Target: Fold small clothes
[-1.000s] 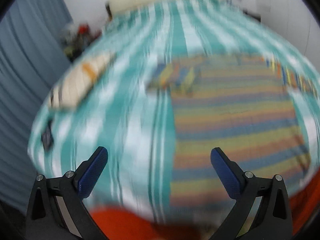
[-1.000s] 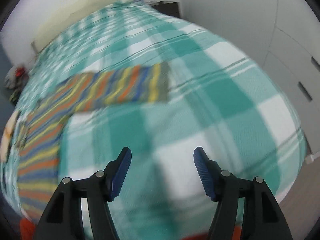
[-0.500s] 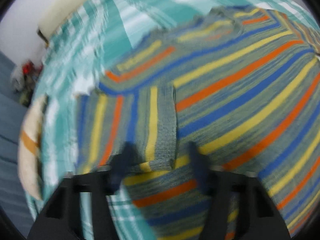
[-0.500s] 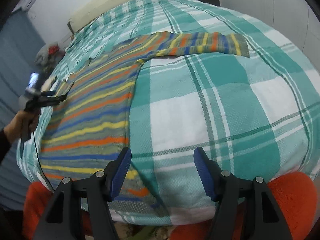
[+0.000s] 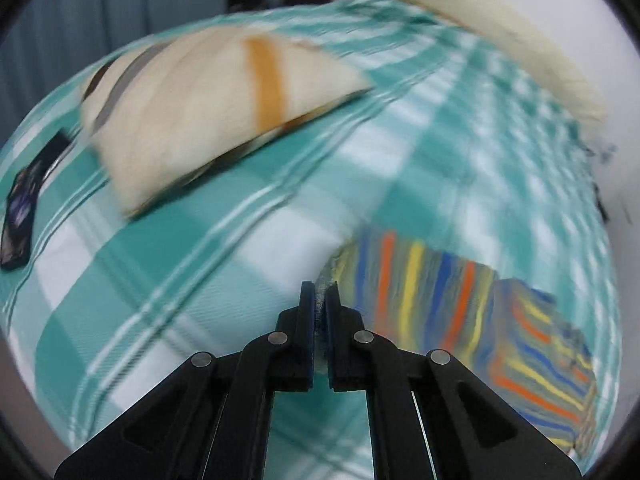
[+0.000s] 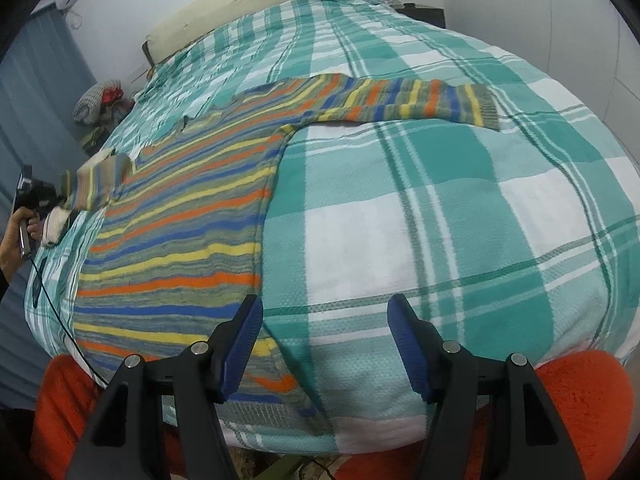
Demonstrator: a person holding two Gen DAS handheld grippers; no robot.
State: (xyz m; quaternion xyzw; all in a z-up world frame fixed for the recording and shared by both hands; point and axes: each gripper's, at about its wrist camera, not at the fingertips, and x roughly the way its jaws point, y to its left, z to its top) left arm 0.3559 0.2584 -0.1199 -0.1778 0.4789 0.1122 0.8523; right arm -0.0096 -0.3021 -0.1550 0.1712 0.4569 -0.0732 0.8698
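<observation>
Striped knit sweater (image 6: 180, 216), orange/blue/yellow/grey-green bands, lies flat on the bed (image 6: 440, 220) with its teal-and-white plaid cover. In the right wrist view the body fills the 9 o'clock half of the bed and reaches down to the near edge; one sleeve (image 6: 408, 100) runs out straight toward 1 o'clock, cuff flat on the cover. Other sleeve's cuff end (image 6: 96, 184) is lifted at 9 o'clock, folded over the body edge, pinched by the left gripper (image 6: 48, 198), held in a hand (image 6: 24, 228) at the frame edge.

Left wrist view, blurry: left gripper (image 5: 319, 300) has just closed, blue pads pressed together on the cuff edge, striped sleeve trailing to 4 o'clock. Folded cream garment (image 5: 208, 108) with a tan band and grey stripe lies on the cover at 11 o'clock, well apart. Dark flat item (image 5: 24, 208) at 9 o'clock, can't tell what it is.

Right gripper (image 6: 326, 340) spread, nothing between the pads, hovering over the near bed edge; its left pad sits above the sweater's hem side. Orange rug (image 6: 580, 392) below the bed. Cream headboard (image 6: 240, 8) at 12 o'clock, clothes pile (image 6: 100, 100) at 10 o'clock beside the bed.
</observation>
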